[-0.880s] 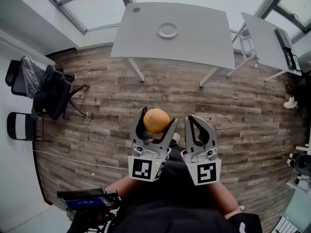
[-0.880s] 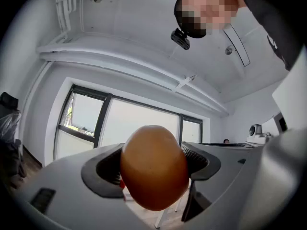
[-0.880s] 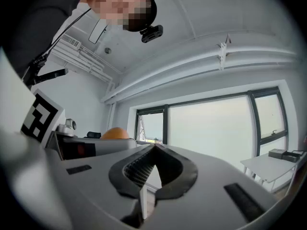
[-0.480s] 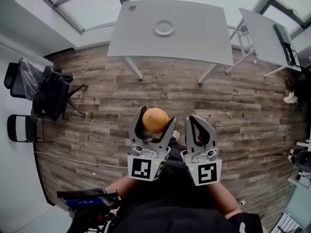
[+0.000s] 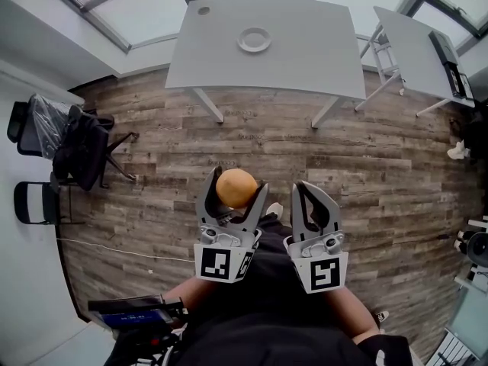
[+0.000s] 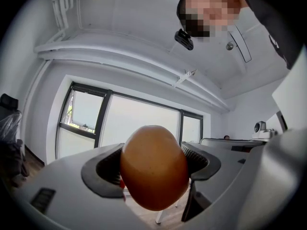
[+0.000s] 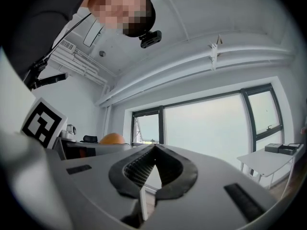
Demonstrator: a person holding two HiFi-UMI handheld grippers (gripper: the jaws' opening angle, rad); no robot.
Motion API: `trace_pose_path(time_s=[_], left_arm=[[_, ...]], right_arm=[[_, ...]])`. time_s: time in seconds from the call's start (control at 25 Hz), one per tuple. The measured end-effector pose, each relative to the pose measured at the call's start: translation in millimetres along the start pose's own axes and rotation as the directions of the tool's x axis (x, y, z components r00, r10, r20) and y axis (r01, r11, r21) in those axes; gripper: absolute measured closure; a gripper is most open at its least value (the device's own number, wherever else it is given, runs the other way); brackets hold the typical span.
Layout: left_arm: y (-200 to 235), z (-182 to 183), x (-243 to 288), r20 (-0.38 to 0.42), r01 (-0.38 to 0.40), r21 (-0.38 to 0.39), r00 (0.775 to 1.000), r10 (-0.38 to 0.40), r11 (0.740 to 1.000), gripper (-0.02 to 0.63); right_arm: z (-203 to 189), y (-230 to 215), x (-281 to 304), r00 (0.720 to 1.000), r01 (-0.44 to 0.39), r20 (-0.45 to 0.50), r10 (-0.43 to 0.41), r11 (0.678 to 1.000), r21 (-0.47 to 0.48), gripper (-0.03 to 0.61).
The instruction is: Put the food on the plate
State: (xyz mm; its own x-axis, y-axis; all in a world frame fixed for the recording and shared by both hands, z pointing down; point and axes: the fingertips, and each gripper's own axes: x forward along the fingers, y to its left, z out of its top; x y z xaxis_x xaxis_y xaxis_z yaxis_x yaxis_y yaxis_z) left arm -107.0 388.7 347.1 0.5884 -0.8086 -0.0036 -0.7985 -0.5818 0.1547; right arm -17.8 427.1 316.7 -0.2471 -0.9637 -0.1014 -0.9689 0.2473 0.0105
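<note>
Between orange (image 5: 236, 187) and table (image 5: 305, 48), wide floor (image 5: 259, 139).

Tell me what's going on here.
A person stands on a wood floor with a gripper in each hand. The left gripper is closed on a round orange piece of food, held out level in front of the body. The right gripper is beside it, jaws together with nothing in them. The plate sits empty on the grey table ahead, well away from the food, so nothing has been put on it yet.
</note>
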Motion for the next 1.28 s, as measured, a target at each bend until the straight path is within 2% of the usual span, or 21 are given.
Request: trace_pose_path(time_s=[0.2,0.52,0.68,1.0,1.28], left_arm=[[7,2,2,-0.008,-0.027,0.008,1.000,0.027,1.000,0.239],[37,13,12,-0.001,-0.091,0.051,0.996,0.091,0.995,0.239],[34,10,19,-0.017,-0.075,0.039,0.997,0.075,0.996,0.239],[31,5,58,-0.016,-0.013,0.002,1.000,0.013,1.000,0.239],[66,1,108,-0.007,0.002,-0.037,1.000,-0.002,0.999,0.239]], right_arm=[[1,-4,1,1.000,0.009,-0.005,-0.009,0.999,-0.042,0.581],[-10,-14,7,1.000,0.006,-0.016,-0.006,1.000,-0.022,0.581],[-7,-16,10,1.000,-0.007,-0.003,0.007,1.000,-0.024,0.581],[-13,-46,28,0.999,0.048,-0.020,-0.049,0.998,-0.035,0.581],[-41,-68,79,0.992,0.086,-0.085,-0.088,0.996,-0.032,0.581]])
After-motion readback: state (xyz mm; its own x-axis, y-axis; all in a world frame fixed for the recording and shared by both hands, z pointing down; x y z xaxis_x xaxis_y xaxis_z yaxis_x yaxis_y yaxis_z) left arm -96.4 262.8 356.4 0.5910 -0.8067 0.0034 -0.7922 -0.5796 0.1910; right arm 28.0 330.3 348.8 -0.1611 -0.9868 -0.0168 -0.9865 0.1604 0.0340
